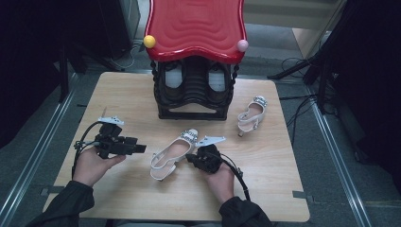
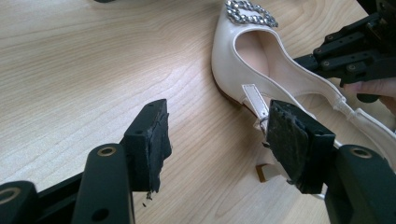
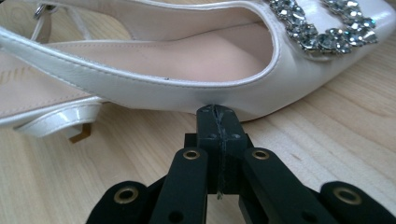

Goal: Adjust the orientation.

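A white slingback shoe (image 1: 171, 154) with a jewelled buckle lies on its sole in the middle of the wooden table (image 1: 123, 94), toe towards the back. My right gripper (image 1: 190, 157) is shut with nothing between its jaws, and its tip (image 3: 218, 114) rests against the shoe's side wall (image 3: 154, 95) below the opening. My left gripper (image 1: 142, 148) is held level to the left of the shoe, open and holding nothing. In the left gripper view its pads (image 2: 156, 140) stand wide apart, with the shoe's heel strap (image 2: 254, 98) just beyond the right pad.
A second matching white shoe (image 1: 252, 113) lies at the back right of the table. A black shoe rack (image 1: 194, 94) with a wavy red top (image 1: 196, 26) stands at the back centre, with a pair of shoes on a shelf inside. Dark stands flank the table.
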Demonstrator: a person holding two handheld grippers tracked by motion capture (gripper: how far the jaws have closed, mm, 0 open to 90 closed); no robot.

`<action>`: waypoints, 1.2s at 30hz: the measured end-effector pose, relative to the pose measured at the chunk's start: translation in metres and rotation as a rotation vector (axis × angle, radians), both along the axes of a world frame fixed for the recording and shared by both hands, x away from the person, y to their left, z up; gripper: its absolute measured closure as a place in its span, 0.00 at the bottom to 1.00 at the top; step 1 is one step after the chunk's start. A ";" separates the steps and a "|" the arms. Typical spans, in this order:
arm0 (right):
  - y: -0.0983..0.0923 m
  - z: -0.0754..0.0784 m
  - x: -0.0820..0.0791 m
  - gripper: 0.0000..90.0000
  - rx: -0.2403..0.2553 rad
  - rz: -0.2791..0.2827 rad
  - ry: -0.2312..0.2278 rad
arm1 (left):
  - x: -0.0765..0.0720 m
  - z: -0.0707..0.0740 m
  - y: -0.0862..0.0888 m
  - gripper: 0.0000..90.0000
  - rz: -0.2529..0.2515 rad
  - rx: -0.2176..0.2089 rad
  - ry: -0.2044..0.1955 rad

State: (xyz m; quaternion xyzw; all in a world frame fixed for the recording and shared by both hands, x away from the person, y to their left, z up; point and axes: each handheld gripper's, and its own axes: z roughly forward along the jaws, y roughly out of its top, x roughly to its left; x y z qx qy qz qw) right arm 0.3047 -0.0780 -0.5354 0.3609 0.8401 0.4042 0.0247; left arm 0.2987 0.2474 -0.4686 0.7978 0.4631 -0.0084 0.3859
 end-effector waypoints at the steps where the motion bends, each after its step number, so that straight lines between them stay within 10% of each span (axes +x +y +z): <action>1: 0.000 0.000 0.001 1.00 0.001 -0.001 -0.003 | -0.001 0.000 0.000 0.45 -0.001 -0.001 0.000; 29: 0.003 0.001 0.032 1.00 0.003 -0.029 0.042 | -0.017 -0.006 0.000 0.48 -0.016 -0.012 -0.003; 36: -0.001 0.007 0.032 0.86 -0.013 -0.027 0.040 | -0.014 -0.005 0.000 0.45 -0.031 -0.018 -0.021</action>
